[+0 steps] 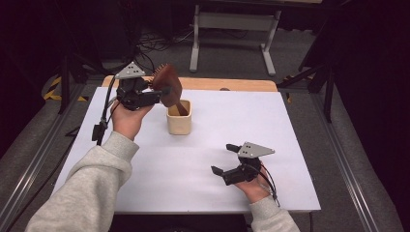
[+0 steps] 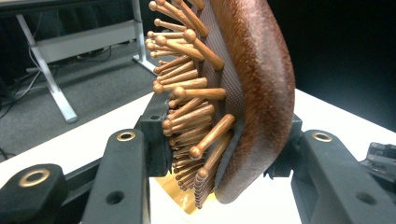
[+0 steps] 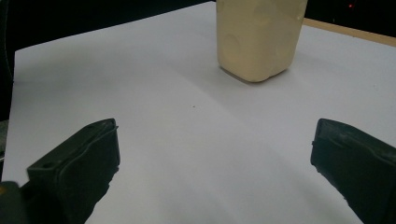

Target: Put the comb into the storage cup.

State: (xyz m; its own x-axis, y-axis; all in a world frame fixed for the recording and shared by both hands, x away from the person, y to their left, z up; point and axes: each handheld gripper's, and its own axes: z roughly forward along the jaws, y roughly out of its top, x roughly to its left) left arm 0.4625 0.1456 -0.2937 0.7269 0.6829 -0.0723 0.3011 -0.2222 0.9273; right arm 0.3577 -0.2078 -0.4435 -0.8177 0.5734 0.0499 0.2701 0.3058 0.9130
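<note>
**Hairbrush clamped over cup, right gripper idle**

The wooden hairbrush (image 1: 168,86) sits at the far left of the white table (image 1: 290,125), head up, handle dipping into the cream cup (image 1: 179,123). How deep the handle goes is hidden by the cup wall; whether it touches the bottom cannot be told. In the left gripper view the brush head (image 2: 243,93) is cut off at the top edge, and the cup shows just as a yellowish sliver (image 2: 180,198) under the bristle pins (image 2: 191,88).

The left gripper (image 1: 162,93) has its jaws closed on the brush head, one jaw against the pin side, the other on the smooth back. The left hand (image 1: 126,118) holds it raised, palm up, forearm in a grey sleeve (image 1: 87,188) coming in from the bottom left.

The right gripper (image 1: 225,158) is well apart from the cup, near the table's front right, jaws spread wide with nothing between them. It points toward the cup (image 3: 259,37), whose top is cut off in the right gripper view. The right hand (image 1: 254,187) is low near the table; whether it rests on it is unclear.
</note>
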